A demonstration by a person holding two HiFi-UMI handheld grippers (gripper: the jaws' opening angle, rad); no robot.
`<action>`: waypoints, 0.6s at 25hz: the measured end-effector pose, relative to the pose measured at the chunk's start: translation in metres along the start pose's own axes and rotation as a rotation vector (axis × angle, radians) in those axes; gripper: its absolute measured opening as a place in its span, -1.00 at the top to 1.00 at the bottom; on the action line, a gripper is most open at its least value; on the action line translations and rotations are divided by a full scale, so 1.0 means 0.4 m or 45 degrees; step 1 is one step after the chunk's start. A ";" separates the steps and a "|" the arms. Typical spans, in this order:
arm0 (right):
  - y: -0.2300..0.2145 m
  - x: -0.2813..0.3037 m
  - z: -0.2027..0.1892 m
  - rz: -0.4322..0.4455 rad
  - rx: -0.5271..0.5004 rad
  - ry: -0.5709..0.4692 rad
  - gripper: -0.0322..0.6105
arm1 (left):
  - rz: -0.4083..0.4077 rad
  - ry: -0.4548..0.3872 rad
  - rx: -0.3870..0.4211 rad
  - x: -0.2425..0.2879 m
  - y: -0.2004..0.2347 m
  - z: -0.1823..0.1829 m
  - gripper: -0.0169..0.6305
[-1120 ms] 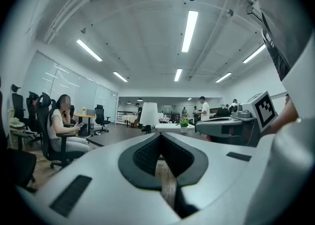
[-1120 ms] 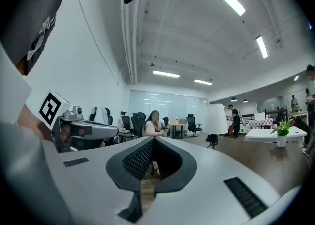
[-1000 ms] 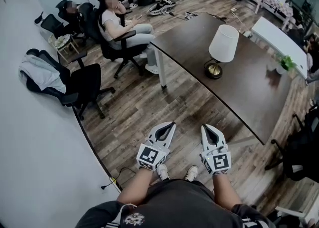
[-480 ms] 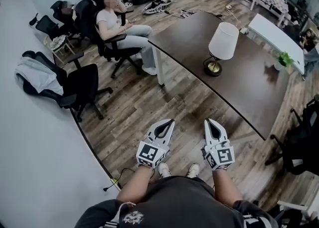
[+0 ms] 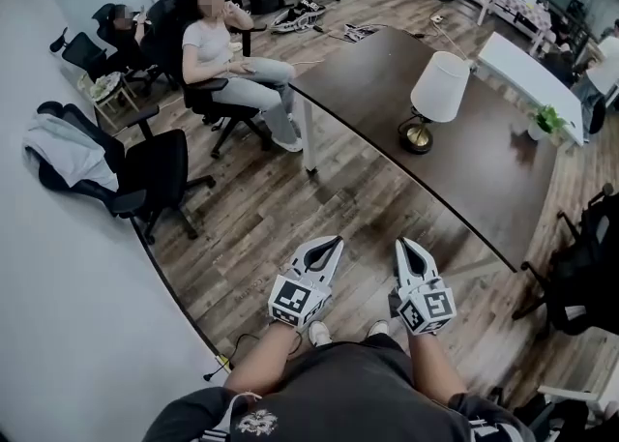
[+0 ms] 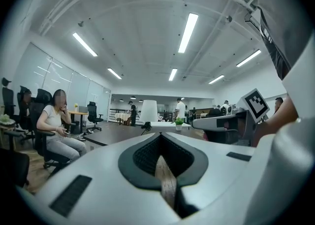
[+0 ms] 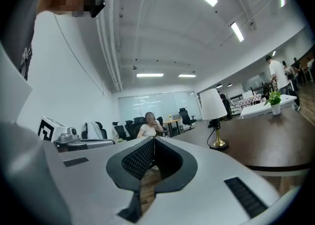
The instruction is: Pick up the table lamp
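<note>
Ahead, lamp [image 5: 437,92] on dark office table [image 5: 484,179]

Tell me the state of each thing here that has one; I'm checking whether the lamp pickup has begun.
table lamp: upright on the dark table, untouched.
left gripper: shut, empty, short of the table.
right gripper: shut, empty, short of the table.
potted plant: upright on the white table.
jacket: draped over an office chair.
</note>
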State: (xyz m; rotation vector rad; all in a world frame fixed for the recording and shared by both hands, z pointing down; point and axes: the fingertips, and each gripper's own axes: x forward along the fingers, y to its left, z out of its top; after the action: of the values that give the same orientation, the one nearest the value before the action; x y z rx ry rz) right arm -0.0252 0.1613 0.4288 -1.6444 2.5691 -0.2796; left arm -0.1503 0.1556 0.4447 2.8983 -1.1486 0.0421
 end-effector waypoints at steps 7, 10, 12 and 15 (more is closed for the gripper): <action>-0.028 0.024 -0.016 -0.008 -0.026 0.022 0.82 | -0.009 0.014 -0.016 0.035 0.023 -0.022 0.92; -0.069 0.056 -0.019 -0.004 -0.033 0.023 0.82 | 0.011 0.028 -0.015 0.080 0.046 -0.031 0.92; -0.102 0.080 -0.015 0.003 -0.041 0.025 0.82 | 0.016 0.036 -0.018 0.121 0.055 -0.030 0.92; -0.167 0.111 -0.007 0.011 -0.058 0.039 0.82 | 0.015 0.048 -0.023 0.194 0.057 -0.030 0.92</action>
State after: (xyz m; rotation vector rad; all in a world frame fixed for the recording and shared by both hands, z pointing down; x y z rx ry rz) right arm 0.0154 0.0942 0.4461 -1.6568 2.6231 -0.2492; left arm -0.1094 0.0862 0.4597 2.8620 -1.1540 0.0858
